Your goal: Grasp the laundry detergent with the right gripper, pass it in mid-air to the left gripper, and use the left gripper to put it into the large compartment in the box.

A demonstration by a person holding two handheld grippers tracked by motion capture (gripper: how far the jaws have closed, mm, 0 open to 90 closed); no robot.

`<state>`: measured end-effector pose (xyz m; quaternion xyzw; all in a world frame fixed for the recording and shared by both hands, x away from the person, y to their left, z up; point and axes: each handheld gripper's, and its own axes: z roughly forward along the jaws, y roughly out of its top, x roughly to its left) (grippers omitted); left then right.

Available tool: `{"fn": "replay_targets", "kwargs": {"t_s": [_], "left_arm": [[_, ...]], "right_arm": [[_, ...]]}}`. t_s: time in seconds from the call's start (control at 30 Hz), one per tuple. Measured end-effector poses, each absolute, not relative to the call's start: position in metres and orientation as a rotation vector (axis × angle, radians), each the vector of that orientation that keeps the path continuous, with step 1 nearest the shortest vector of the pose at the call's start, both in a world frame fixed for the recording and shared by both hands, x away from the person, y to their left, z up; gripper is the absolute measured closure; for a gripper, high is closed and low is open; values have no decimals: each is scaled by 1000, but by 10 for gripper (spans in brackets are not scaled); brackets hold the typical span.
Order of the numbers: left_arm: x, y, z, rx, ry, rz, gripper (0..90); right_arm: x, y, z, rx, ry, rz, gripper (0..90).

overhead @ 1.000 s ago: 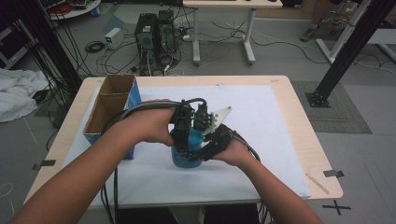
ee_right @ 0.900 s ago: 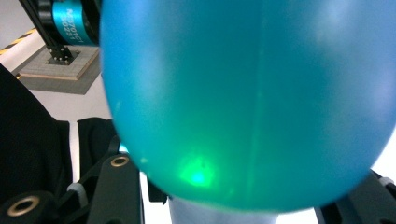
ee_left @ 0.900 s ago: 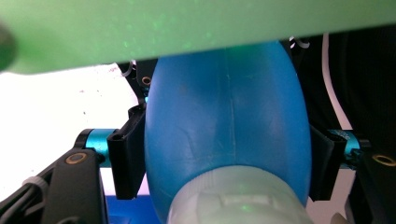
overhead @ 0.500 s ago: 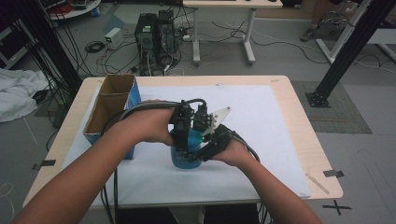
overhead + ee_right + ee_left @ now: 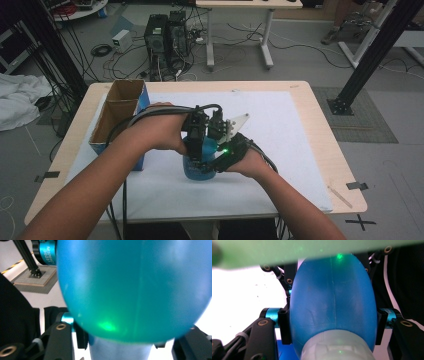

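Your left gripper [image 5: 200, 155] is clamping its jaws on both sides of the blue bottle [image 5: 332, 302]. Your right gripper [image 5: 225, 152] is pressing close against it; its grip cannot be told. The bottle is standing on the white sheet [image 5: 280, 130], near the cardboard box [image 5: 120, 115].

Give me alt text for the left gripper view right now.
A blue bulb-shaped object sits between the left gripper's two black jaws, which press its sides. A pale ribbed collar lies at its near end, white table cover to the left.
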<state>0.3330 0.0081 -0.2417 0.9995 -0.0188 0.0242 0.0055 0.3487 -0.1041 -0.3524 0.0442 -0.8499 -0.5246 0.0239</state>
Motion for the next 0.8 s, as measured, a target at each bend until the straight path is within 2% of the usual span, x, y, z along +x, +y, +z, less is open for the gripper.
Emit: {"fn": "replay_targets", "kwargs": {"t_s": [0.03, 0.07, 0.1, 0.13, 0.27, 0.57, 0.6, 0.77, 0.8], "left_arm": [[333, 8, -242, 3129, -59, 76, 383], [333, 9, -241, 3130, -54, 73, 383], [333, 9, -240, 3124, -64, 76, 383], [333, 9, -240, 3122, -51, 72, 383], [334, 11, -237, 3109, -38, 71, 383], [338, 18, -227, 3111, -5, 44, 383], [339, 21, -224, 3110, 14, 42, 382], [342, 26, -218, 3108, 48, 39, 382], [344, 31, -211, 3103, 76, 23, 382]], "right_arm": [[349, -104, -352, 137, -2630, -1623, 416], [351, -107, -351, 106, -2631, -1639, 361], [351, -107, -351, 106, -2631, -1639, 361], [351, -109, -351, 70, -2611, -1646, 315], [351, -112, -351, 52, -2608, -1627, 250], [353, -123, -346, 21, -2617, -1610, 209], [354, -128, -345, 1, -2627, -1603, 179], [356, -135, -341, -3, -2654, -1592, 178], [358, -141, -335, -25, -2672, -1577, 135]]}}
